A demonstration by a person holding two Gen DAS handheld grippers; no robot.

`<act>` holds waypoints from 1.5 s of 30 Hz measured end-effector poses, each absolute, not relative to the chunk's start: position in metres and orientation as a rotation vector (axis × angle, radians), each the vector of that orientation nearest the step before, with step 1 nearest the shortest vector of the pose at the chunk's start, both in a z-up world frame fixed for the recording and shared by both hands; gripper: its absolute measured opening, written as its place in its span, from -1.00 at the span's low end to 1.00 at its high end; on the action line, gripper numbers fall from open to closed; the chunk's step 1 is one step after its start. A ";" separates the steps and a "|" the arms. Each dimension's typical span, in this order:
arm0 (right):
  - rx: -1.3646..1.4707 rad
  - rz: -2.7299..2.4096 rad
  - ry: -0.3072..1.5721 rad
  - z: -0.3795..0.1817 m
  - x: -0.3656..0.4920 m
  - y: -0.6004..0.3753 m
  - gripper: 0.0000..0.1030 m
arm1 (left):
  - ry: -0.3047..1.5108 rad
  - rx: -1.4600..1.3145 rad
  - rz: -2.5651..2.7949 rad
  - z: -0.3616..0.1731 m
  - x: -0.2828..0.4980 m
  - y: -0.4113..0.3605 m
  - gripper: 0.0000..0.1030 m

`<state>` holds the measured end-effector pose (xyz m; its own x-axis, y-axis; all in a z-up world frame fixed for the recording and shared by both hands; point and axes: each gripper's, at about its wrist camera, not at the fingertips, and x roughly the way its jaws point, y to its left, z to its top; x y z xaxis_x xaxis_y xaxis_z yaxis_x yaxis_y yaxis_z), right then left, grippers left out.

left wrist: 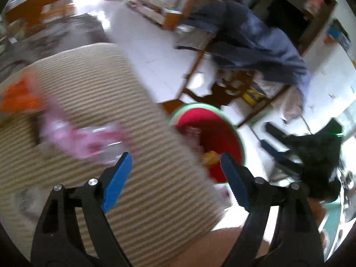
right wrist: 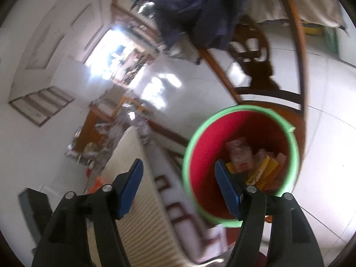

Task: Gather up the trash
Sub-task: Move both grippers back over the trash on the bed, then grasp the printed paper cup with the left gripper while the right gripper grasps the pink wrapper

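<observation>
Both my hand-held grippers are released and empty beside the red bucket, with trash still lying on the striped mat.

My left hand-held gripper (left wrist: pixel 174 156) has its blue pads spread wide over the edge of the striped mat (left wrist: pixel 93 89), nothing between them; the red bucket (left wrist: pixel 219 131) with its green rim sits just beyond that edge, to the right of the mat. A pink wrapper (left wrist: pixel 82 138) lies on the mat to the left of the bucket, and an orange wrapper (left wrist: pixel 19 96) lies further left, well apart from the bucket. My right hand-held gripper (right wrist: pixel 178 164) is also spread wide and holds nothing, its right pad over the bucket's (right wrist: pixel 209 146) mouth. Inside the bucket I see yellow packets (right wrist: pixel 265 170) and a clear crumpled wrapper (right wrist: pixel 239 153). A wooden chair (right wrist: pixel 255 51) draped with dark blue cloth (right wrist: pixel 195 6) stands just behind the bucket.
</observation>
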<state>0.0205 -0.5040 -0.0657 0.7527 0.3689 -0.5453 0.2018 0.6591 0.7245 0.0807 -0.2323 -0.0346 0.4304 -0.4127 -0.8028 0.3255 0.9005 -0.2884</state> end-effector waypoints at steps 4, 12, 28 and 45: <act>0.809 0.242 0.742 -0.042 0.027 -0.457 0.28 | 0.989 -0.115 -0.226 -0.033 0.058 -0.156 0.64; 0.629 0.401 0.802 -0.021 0.034 -0.368 0.35 | 1.013 -0.266 -0.053 -0.064 0.024 -0.069 0.87; 0.506 0.344 0.933 -0.033 0.048 -0.343 0.36 | 1.043 -0.324 -0.103 -0.096 0.041 -0.063 0.58; 0.086 0.331 0.991 -0.057 0.137 -0.230 0.61 | 0.895 -0.302 0.081 -0.056 0.009 -0.012 0.59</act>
<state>0.1369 -0.2301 -0.0566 0.5020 0.3124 -0.8065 -0.2348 0.9467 0.2206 0.0095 -0.0118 -0.0564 0.6255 -0.0558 -0.7782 -0.1950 0.9546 -0.2252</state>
